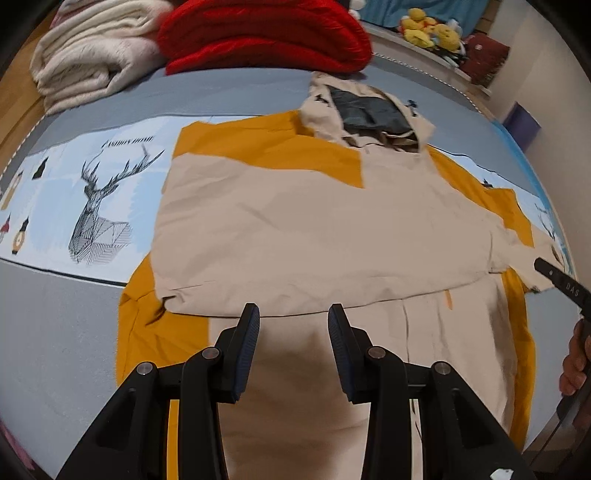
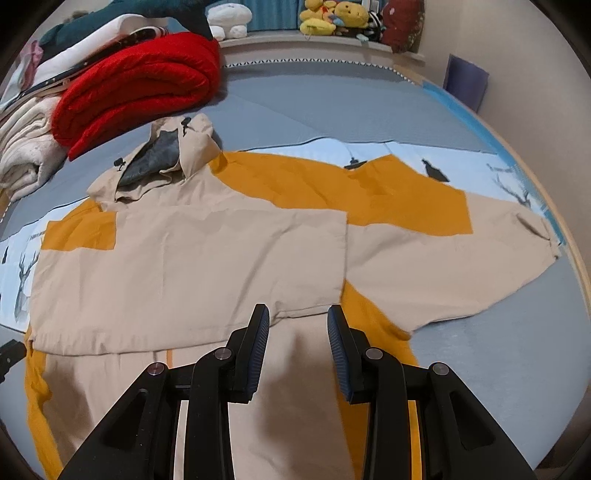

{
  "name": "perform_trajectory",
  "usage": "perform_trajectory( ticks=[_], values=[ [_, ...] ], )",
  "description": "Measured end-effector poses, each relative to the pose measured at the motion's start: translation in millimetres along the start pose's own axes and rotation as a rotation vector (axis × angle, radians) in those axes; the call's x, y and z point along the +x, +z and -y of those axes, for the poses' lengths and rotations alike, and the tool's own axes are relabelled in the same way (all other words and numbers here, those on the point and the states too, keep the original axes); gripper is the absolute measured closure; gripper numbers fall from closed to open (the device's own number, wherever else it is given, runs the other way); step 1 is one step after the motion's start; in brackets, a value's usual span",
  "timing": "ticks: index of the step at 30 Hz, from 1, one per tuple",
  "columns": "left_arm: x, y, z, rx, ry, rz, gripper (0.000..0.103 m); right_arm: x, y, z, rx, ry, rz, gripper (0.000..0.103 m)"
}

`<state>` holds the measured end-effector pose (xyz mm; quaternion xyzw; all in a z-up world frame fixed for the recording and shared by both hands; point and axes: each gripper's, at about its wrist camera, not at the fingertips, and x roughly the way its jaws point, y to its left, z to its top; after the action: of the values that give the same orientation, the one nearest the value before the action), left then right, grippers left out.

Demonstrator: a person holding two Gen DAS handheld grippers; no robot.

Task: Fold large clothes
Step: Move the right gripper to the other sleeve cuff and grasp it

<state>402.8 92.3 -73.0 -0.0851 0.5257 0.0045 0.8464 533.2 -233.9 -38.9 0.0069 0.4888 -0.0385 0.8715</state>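
A large beige and mustard-yellow hooded jacket lies flat on the bed, hood at the far side. One sleeve is folded across the body; the other sleeve stretches out to the right. My left gripper is open and empty, hovering over the jacket's lower body near the folded sleeve's edge. My right gripper is open and empty, above the jacket near the folded sleeve's cuff. The right gripper's tip also shows in the left wrist view.
The bed has a grey and light-blue cover with a deer print. A folded red blanket and a cream blanket lie at the back left. Plush toys sit on the headboard ledge. A wall runs along the right.
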Motion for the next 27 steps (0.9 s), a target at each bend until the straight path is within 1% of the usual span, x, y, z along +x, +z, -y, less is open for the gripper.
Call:
perform_trajectory(
  ticks=[3, 6, 9, 10, 11, 12, 15, 16, 18, 20, 22, 24, 27],
  values=[
    [-1, -2, 9, 0.022, -0.008, 0.016, 0.068, -7, -2, 11, -0.007, -0.008, 0.020, 0.068],
    [4, -1, 17, 0.046, -0.007, 0.015, 0.068, -10, 0, 32, 0.003, -0.015, 0.040, 0.068],
    [9, 3, 21, 0.055, -0.012, 0.012, 0.068, -6, 4, 70, 0.064, -0.020, 0.045, 0.069],
    [10, 5, 22, 0.058, -0.012, 0.013, 0.068, -4, 6, 85, 0.089, -0.021, 0.045, 0.074],
    [11, 7, 23, 0.060, -0.012, 0.015, 0.068, -3, 9, 105, 0.122, -0.023, 0.045, 0.086],
    [13, 10, 23, 0.060, -0.012, 0.016, 0.068, -1, 10, 116, 0.138, -0.028, 0.045, 0.088],
    [17, 19, 22, 0.049, -0.018, 0.021, 0.068, -3, 18, 167, 0.193, -0.073, 0.070, 0.088],
    [18, 21, 22, 0.048, -0.019, 0.022, 0.068, -4, 22, 184, 0.202, -0.086, 0.079, 0.086],
    [21, 25, 21, 0.043, -0.019, 0.022, 0.068, -4, 24, 211, 0.220, -0.112, 0.090, 0.085],
    [24, 27, 20, 0.040, -0.020, 0.019, 0.068, -2, 23, 247, 0.266, -0.140, 0.102, 0.078],
    [27, 27, 19, 0.042, -0.019, 0.014, 0.068, 4, 19, 277, 0.326, -0.142, 0.108, 0.074],
    [29, 27, 19, 0.041, -0.017, 0.011, 0.068, 17, 12, 309, 0.394, -0.128, 0.100, 0.074],
    [30, 26, 20, 0.043, -0.018, 0.010, 0.068, 37, 0, 345, 0.486, -0.121, 0.093, 0.074]
  ],
)
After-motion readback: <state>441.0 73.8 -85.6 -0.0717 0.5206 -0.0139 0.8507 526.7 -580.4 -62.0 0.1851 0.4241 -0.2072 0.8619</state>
